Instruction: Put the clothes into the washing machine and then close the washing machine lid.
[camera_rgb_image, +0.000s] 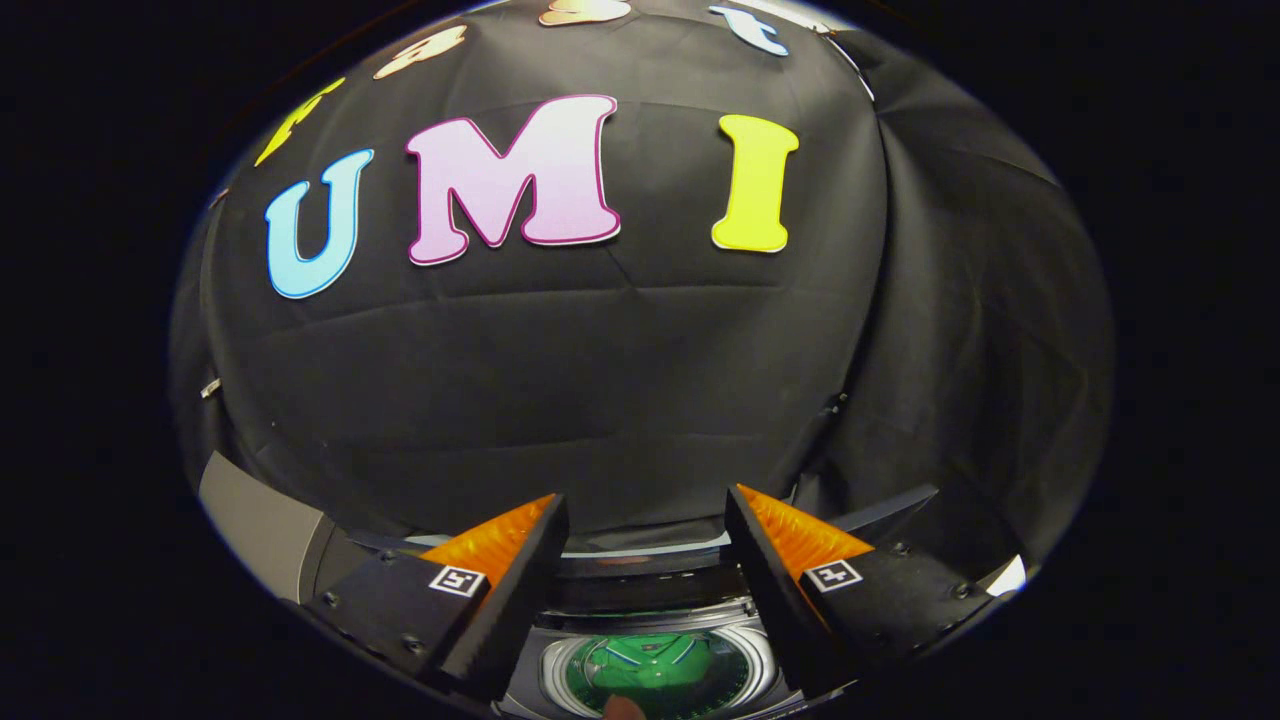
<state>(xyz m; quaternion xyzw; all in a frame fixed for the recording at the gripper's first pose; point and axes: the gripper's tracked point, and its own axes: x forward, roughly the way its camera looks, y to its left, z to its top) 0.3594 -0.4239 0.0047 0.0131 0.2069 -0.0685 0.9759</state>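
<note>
Gripper (645, 520) jaws wide apart, holding nothing. Green clothes (655, 670) sit in the washing machine (650, 600) drum, below and between the jaws, w/ lid (640, 555) still up behind. Black cloth wall beyond.

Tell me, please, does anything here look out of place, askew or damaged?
Nothing stands out. A green garment lies inside the washing machine drum, seen between and below the fingers. The hand-held gripper is open above it, holding nothing. The lid is not yet closed over the drum.
</note>
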